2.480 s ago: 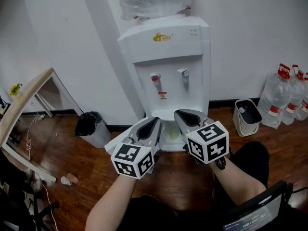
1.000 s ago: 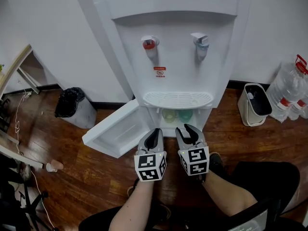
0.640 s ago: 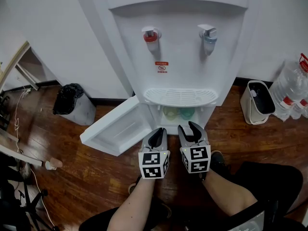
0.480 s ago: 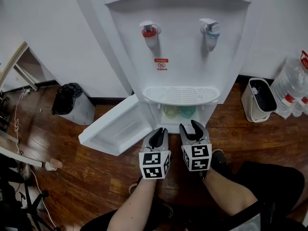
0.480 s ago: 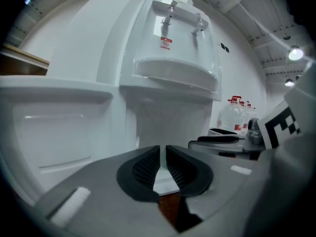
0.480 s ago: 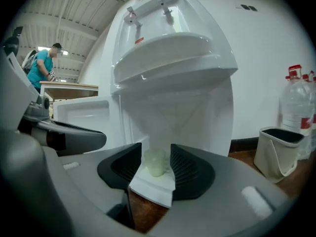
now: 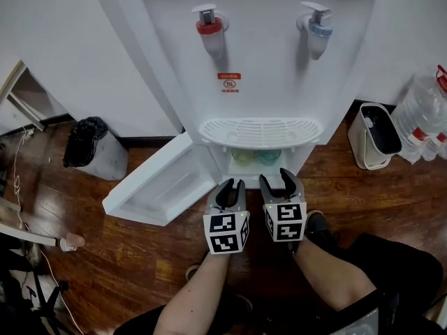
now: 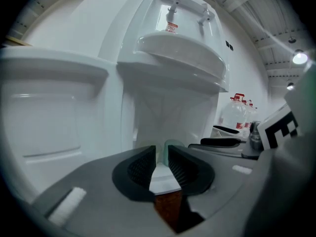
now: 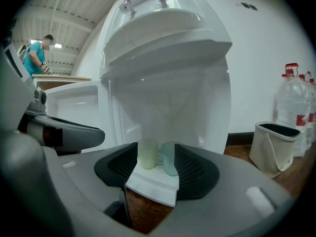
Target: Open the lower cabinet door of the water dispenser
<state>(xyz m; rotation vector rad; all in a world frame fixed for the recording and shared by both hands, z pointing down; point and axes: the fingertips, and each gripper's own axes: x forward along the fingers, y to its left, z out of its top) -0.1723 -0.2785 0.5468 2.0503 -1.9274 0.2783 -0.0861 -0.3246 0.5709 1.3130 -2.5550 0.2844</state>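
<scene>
1 door [image 7: 160,187] left of left gripper [image 7: 230,185]

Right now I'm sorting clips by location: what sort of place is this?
Probably an office or workshop corner: a floor-standing water dispenser, spare water bottles beside it, and a black waste bin.

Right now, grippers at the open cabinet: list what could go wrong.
1. The right gripper, empty jaws opening, points at the two cups inside; pushing in may topple them.
2. The left gripper, also empty and opening, is near the open door; a sideways swing may knock it.
3. Lifting may hit the drip tray.
</scene>
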